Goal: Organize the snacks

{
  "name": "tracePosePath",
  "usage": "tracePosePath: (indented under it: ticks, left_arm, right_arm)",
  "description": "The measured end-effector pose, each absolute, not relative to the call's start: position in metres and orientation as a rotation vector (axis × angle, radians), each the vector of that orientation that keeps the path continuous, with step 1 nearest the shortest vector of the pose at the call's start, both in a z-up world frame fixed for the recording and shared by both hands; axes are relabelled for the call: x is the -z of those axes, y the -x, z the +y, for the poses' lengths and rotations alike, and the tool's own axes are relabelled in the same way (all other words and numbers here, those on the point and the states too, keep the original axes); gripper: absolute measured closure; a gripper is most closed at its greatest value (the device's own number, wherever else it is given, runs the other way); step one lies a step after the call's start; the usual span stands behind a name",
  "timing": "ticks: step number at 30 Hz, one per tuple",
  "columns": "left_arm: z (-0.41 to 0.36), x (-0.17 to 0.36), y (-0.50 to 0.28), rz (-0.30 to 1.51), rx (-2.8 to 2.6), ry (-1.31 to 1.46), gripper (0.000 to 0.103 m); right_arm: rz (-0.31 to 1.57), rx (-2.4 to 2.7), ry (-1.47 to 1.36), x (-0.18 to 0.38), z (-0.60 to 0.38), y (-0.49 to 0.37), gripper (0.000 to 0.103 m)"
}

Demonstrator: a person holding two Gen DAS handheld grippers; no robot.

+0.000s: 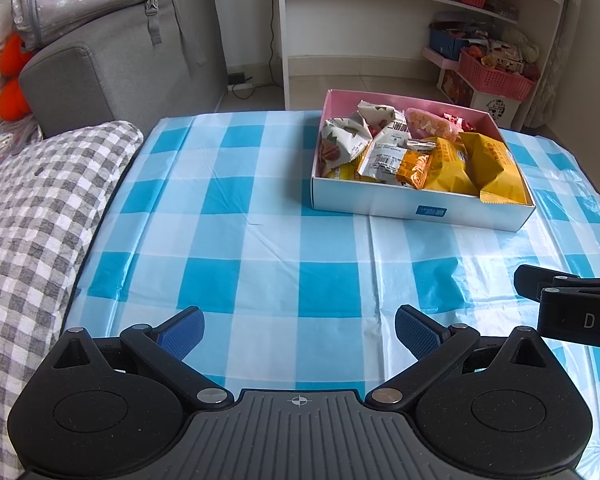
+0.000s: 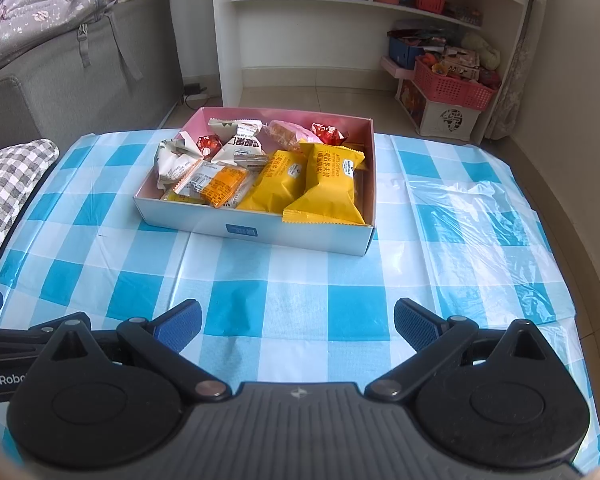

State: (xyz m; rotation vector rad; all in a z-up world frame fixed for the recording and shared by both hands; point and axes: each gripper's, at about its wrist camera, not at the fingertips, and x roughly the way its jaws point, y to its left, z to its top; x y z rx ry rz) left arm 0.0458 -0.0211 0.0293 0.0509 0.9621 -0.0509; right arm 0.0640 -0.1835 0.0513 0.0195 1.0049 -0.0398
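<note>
Spread fingers face pink-lined box, snacks piled.

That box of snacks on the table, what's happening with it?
Nothing is being touched right now. The box sits on the blue checked tablecloth, full of snack packets like the yellow packets. The left hand-held gripper and the right hand-held gripper are both open and empty, held back near the table's front edge.

A grey sofa fills the upper left, white shelves with pink baskets stand upper right on pale floor tiles.
</note>
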Motion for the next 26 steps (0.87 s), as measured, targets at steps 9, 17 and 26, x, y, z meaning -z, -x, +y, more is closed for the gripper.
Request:
tracePosePath:
  ticks: [9,17,26]
  left_arm:
    - [-0.0215,-0.0293,-0.0458,0.962,0.051,-0.051,0.001]
    - [-0.0218,-0.0294,-0.0457,0.962,0.051,-0.051,0.001]
    - [-0.0224,-0.0226,-0.0469,0.966,0.044,-0.064,0.001]
  right_arm:
    - [1.005,0.040,-0.019,-0.0509,-0.1833,-0.0637,0.000]
    - [1.006,0.040,-0.018,-0.0509,-0.1832,-0.0640,0.000]
    - [1.008,0.035,-0.016,-0.0482,-0.1855,-0.0624,0.000]
